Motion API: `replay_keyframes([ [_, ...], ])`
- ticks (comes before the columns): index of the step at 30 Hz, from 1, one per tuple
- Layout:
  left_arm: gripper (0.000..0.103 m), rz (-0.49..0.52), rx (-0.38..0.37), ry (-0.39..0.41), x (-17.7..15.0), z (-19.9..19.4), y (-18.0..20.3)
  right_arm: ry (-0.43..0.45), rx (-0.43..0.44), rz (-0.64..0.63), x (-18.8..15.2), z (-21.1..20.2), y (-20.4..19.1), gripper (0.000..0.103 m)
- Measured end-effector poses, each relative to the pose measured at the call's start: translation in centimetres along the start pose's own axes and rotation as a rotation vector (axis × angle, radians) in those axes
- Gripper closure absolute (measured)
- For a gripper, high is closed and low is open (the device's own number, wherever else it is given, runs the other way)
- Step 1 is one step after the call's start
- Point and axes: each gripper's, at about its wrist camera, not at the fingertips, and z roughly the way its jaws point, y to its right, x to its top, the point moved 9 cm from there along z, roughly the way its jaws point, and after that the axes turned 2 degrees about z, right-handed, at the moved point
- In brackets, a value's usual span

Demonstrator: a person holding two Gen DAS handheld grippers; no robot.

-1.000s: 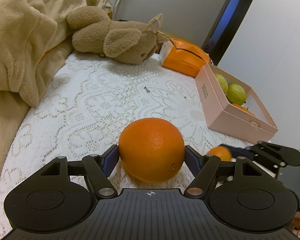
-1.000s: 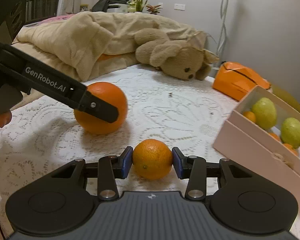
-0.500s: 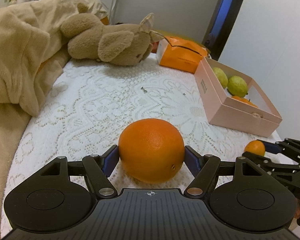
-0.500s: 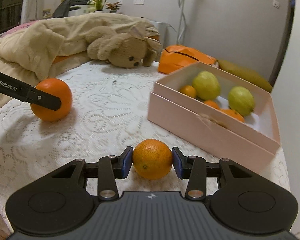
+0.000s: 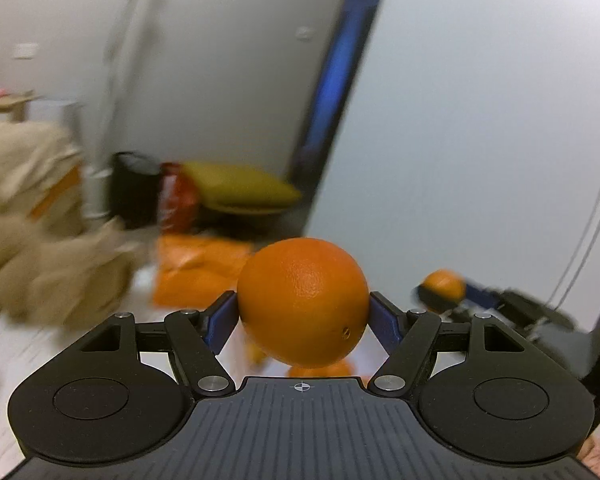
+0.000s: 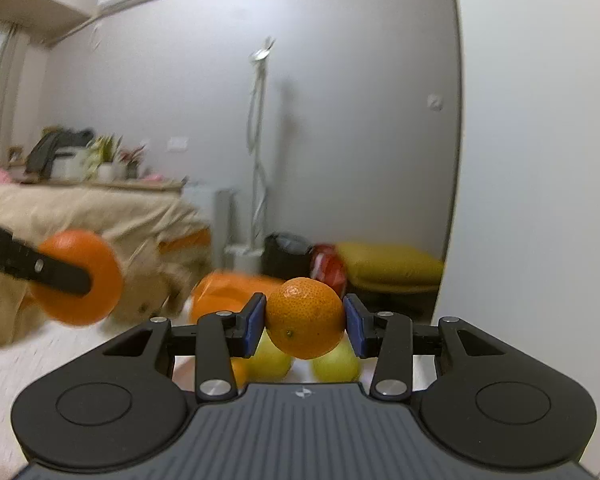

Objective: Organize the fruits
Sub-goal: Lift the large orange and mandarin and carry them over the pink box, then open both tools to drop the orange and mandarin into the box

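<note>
Both my views have tipped up since a second ago: then I looked down on the lace-covered bed, now the wall (image 6: 340, 100) and the room's far end fill most of each picture, blurred as if I am moving. That means I have lifted both fruits off the bed and carried them toward the box. In my judgement, the carrying step is nearly over and the lowering and release are next.

The bed (image 6: 60, 356) now shows only as a pale strip at the lower left of my right view, with the beige blanket (image 6: 80, 212) behind it. The box itself is hidden under my tools; I cannot see its walls.

My left tongs (image 5: 302, 316) are raised and point roughly level. They are clamped on the big orange (image 5: 302, 300), blue pads pressed to either side. It hangs in the air, with a sliver of orange fruit (image 5: 320, 370) showing just beneath it, possibly fruit in the box.

My right tongs (image 6: 305, 320) are also up and level, to the right of the left ones. They grip the small orange (image 6: 305, 318) the same way. Directly below it I see two green fruits (image 6: 334, 364), so I judge this orange is over the box.

Each tool shows in the other's view, near but not touching.
</note>
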Motion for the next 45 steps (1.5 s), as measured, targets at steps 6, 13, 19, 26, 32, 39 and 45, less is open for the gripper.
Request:
replay_keyframes([
  [6, 0.027, -0.047, -0.090, -0.181, -1.8, 7.9, 1.8, -0.079, -0.042, 0.016, -0.4, 2.9, 2.5, 0.061],
  [13, 0.027, 0.036, 0.003, -0.386, -8.3, 13.3, 0.3, -0.196, 0.004, 0.009, -5.3, 4.3, 2.6, 0.061],
  [19, 0.027, -0.016, 0.019, -0.354, -8.2, 13.5, -1.6, -0.262, 0.014, 0.007, -7.5, 5.5, 2.5, 0.061],
  [26, 0.027, -0.080, 0.019, -0.289, -7.4, 12.4, -2.0, -0.265, 0.022, 0.010, -7.7, 5.4, 2.6, 0.061],
  [32, 0.030, -0.111, -0.033, -0.097, -3.2, 9.5, -2.1, -0.293, 0.038, 0.039, -7.6, 7.0, 2.6, 0.061],
  [39, 0.030, -0.066, 0.172, -0.043, -3.6, 5.3, -3.5, -0.351, 0.042, 0.057, -7.0, 10.4, 1.7, 0.061],
  [45, 0.030, -0.060, 0.239, -0.123, -7.4, 4.9, -5.1, -0.482, 0.017, 0.072, -8.7, 13.9, 1.1, 0.057],
])
